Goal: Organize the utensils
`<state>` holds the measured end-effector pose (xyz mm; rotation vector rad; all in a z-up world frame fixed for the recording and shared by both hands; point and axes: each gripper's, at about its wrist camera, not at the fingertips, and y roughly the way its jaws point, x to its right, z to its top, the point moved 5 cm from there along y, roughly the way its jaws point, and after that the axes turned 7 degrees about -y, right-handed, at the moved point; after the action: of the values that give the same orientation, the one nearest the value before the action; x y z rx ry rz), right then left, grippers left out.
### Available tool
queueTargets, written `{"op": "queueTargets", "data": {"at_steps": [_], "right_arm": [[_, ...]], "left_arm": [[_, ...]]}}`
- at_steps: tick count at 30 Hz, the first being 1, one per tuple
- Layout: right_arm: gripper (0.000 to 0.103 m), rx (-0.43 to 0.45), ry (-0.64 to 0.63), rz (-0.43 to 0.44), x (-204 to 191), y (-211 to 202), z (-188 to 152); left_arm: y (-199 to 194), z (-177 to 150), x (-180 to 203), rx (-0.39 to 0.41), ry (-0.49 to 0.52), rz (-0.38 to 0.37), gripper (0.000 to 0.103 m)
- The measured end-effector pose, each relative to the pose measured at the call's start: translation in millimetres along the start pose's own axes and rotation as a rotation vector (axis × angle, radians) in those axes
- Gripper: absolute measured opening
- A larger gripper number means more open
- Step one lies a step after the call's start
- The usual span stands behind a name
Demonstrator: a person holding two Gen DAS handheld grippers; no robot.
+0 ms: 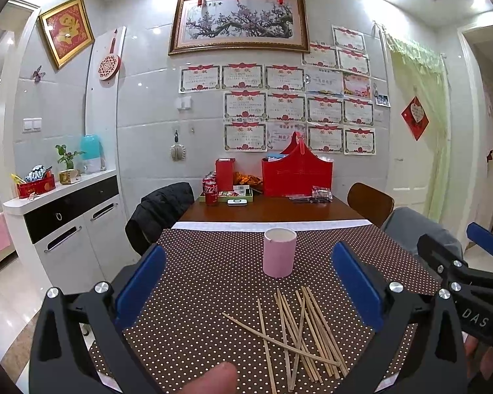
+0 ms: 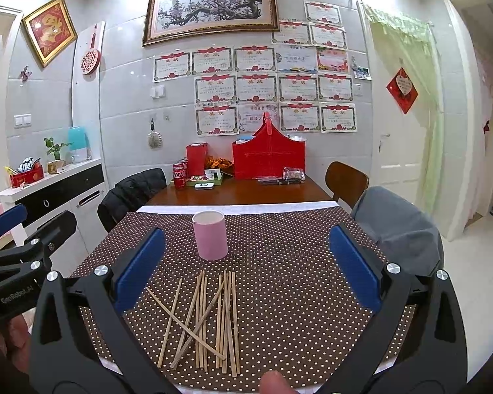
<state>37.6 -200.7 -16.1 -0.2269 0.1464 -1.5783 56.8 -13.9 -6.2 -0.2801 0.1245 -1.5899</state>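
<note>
Several wooden chopsticks [image 1: 299, 331] lie in a loose crossed pile on the brown dotted tablecloth [image 1: 213, 262]; they also show in the right wrist view [image 2: 210, 318]. A pink cylindrical holder [image 1: 278, 252] stands upright and empty just beyond them, seen too in the right wrist view [image 2: 210, 234]. My left gripper [image 1: 248, 285] is open and empty, held above the cloth left of the pile. My right gripper [image 2: 246, 269] is open and empty above the pile. Each gripper shows at the edge of the other's view, the right one [image 1: 470, 262] and the left one [image 2: 26, 226].
At the table's far end stand a red basket [image 1: 297, 174], a red box [image 1: 225, 174], cola cans [image 1: 211, 192] and a tray. A chair with a black jacket [image 1: 161, 210] is on the left, a chair with a grey garment [image 1: 420, 229] on the right, a white cabinet [image 1: 69, 216] further left.
</note>
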Motion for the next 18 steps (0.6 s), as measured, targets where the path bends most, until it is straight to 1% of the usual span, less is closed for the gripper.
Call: {"op": "queueTargets", "data": {"at_steps": [18], "right_arm": [[0.098, 0.001, -0.001, -0.001, 0.0, -0.4, 1.3]], "left_arm": [[7.0, -3.7, -1.6, -0.023, -0.014, -0.009, 0.099]]}}
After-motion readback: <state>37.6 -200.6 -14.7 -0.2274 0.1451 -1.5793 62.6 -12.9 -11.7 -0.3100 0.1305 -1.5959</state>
